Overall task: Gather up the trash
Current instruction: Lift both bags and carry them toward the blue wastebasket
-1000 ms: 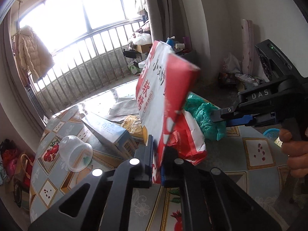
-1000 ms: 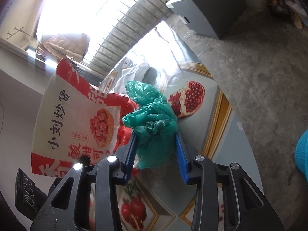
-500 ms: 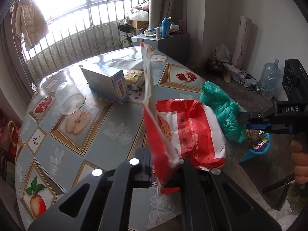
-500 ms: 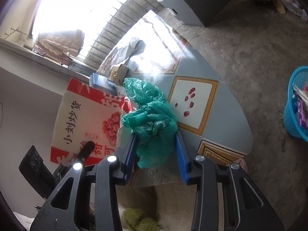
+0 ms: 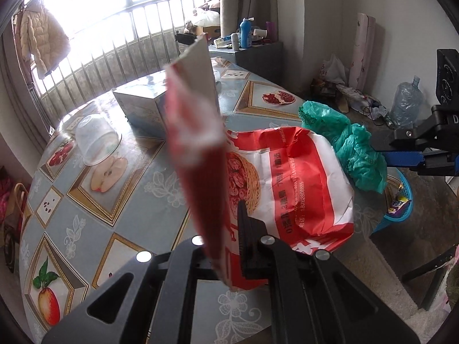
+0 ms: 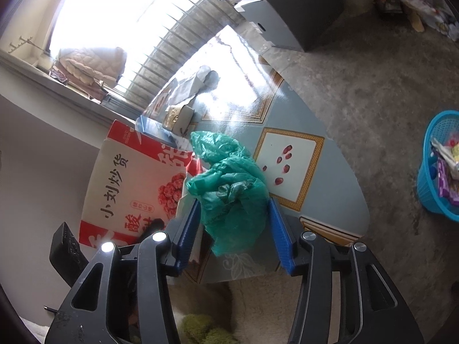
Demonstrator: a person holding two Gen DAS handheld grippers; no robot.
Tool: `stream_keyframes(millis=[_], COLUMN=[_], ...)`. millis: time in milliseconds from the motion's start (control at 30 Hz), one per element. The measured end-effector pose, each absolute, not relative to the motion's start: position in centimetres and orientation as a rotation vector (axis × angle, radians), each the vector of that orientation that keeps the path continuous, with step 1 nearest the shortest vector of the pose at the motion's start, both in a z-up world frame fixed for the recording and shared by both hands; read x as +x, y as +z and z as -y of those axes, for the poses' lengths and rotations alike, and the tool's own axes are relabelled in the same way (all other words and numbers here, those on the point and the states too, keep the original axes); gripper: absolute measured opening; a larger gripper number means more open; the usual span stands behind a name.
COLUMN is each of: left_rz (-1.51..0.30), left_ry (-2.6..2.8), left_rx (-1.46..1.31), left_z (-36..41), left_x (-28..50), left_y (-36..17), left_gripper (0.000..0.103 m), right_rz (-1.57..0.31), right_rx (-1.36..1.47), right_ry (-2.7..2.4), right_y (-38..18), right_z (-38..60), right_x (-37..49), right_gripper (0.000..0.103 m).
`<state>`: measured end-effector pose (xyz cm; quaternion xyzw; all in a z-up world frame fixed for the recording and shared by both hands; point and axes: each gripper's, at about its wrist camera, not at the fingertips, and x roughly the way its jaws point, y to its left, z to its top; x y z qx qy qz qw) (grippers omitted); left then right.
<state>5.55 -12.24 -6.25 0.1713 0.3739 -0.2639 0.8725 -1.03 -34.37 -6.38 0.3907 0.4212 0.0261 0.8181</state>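
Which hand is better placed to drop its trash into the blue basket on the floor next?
Probably the right. Its tool is opening around the green plastic bag, nearer the blue basket; the left tool grips the red snack bag.

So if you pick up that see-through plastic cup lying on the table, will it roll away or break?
The clear plastic cup lies on its side, so a nudge would probably roll it. It looks thin and empty, so likely very light. It may squash if squeezed hard rather than shatter.
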Motion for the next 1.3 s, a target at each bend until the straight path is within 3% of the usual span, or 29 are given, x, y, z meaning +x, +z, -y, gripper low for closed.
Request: stream_keyframes(millis=[200, 533, 967, 1300], left_rz=[-0.785, -0.759, -0.756, -0.75], left_ry=[-0.543, -0.537, -0.531, -0.532], left_rx=[0.356, 0.385, 0.398, 0.395], left_z=[12.6, 13.1, 13.6, 13.9], left_x=[5.6, 5.5, 4.8, 5.2], left_y=[-6.3, -6.1, -6.0, -6.0], left_gripper=[0.007, 0.007, 0.007, 0.007], right_rz=[-0.893, -0.923, -0.932, -0.905], right_rx=[0.822, 0.817, 0.831, 0.874], right_ry=[0.063, 0.051, 0.05, 0.05], right_y=[-6.3, -7.3, -7.7, -7.7], right_z=[34.0, 33.7, 33.9, 34.7], right_x=[-0.4, 0.3, 0.0, -0.6], right_gripper=[0.06, 0.06, 0.042, 0.037])
